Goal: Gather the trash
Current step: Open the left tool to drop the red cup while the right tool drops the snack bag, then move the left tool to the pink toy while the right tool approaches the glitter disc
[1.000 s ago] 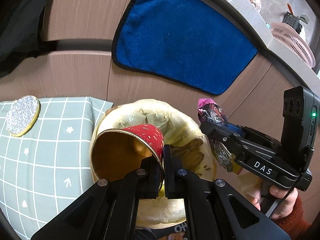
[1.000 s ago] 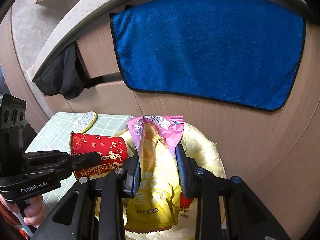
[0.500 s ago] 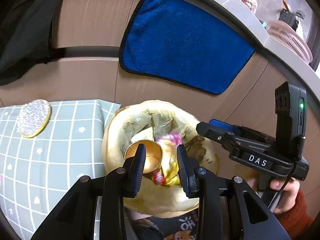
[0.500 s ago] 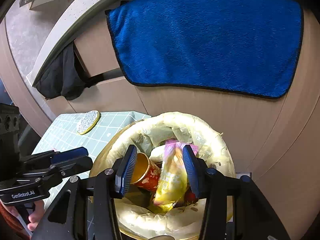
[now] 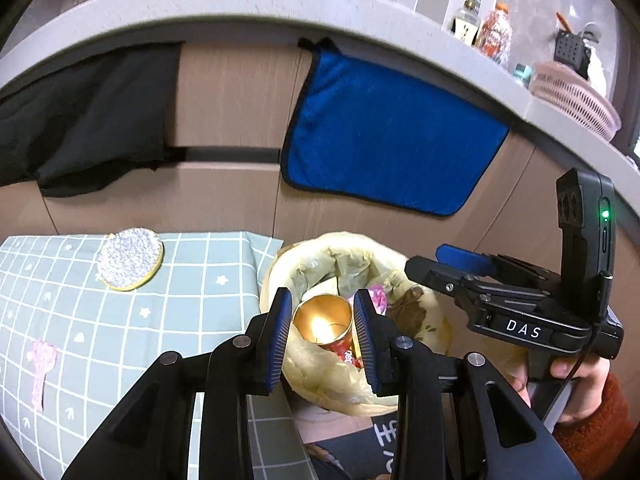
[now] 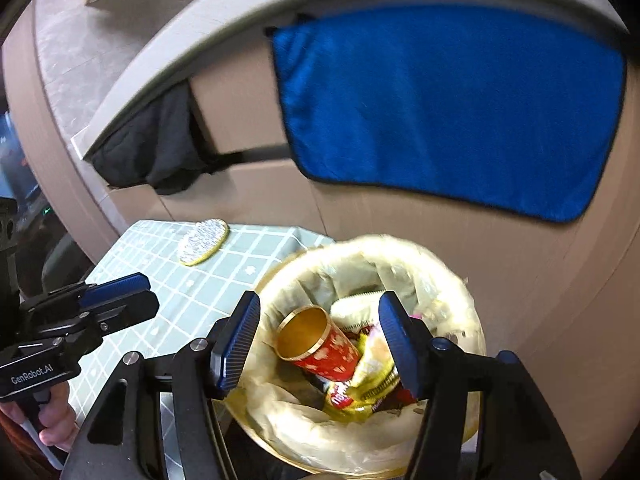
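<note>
A round bin [image 6: 448,280] lined with a yellowish bag [image 5: 320,380] stands beside the table. Inside lie a red paper cup with a gold inside [image 6: 320,344], also in the left wrist view [image 5: 326,326], and a yellow and pink snack wrapper [image 6: 376,364]. My left gripper [image 5: 323,332] is open and empty above the bin. My right gripper [image 6: 320,344] is open and empty above the bin too; it also shows in the left wrist view [image 5: 448,264]. The left gripper shows at the left of the right wrist view [image 6: 120,292].
A table with a pale green checked cloth [image 5: 80,320] is left of the bin, with a glittery round coaster [image 5: 130,258] on it. Behind are wooden cabinet fronts with a blue towel [image 5: 392,140] and a dark cloth [image 5: 80,128]. A pink basket [image 5: 572,96] sits on the counter.
Both grippers opened. The cup fell from the left one and the wrapper from the right one into the bin. Both grippers have since risen and pulled back.
</note>
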The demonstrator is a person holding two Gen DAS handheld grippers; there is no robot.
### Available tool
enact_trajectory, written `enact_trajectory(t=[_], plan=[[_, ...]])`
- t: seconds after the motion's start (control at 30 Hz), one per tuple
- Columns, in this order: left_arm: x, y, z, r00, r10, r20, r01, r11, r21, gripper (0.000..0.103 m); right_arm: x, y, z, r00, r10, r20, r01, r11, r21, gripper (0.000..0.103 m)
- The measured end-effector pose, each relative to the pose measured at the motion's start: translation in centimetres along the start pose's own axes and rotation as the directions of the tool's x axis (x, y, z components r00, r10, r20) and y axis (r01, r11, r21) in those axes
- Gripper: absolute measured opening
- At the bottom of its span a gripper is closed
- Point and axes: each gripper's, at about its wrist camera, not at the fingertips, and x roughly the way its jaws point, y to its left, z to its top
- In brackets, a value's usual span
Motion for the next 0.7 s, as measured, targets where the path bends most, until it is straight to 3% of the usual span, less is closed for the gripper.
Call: enact_trajectory(t=[0.13,0.27,0.43,0.7], plan=[[-3.0,0.8,0.9,0.999,-0.002,0.045,0.003,1.000,-0.021,0.033,-2.2,2.2,1.1,0.998,0.006,0.062,-0.005,1.000,-0.027,0.060],[-8.0,3.0,2.3,0.988,0.029,0.149,-0.019,0.998,-0.065,0.033,-5.6,5.0,2.8,0.989,-0.001,0.148,0.008,0.999,-0.049,0.060],[-15.3,7.8,2.9,0.951,0.135,0.278,-0.098,0.985,-0.145,0.033,-8.3,8.4,4.3,0.978,0.009,0.210,0.007,0.997,-0.074,0.060],[-20.8,16.6,0.7,0.897,0.331,0.295,-0.266,0.934,-0.238,0.033,-6.7,15.0,5.2,0.976,0.102,0.192,-0.075,0.987,-0.145,0.060]])
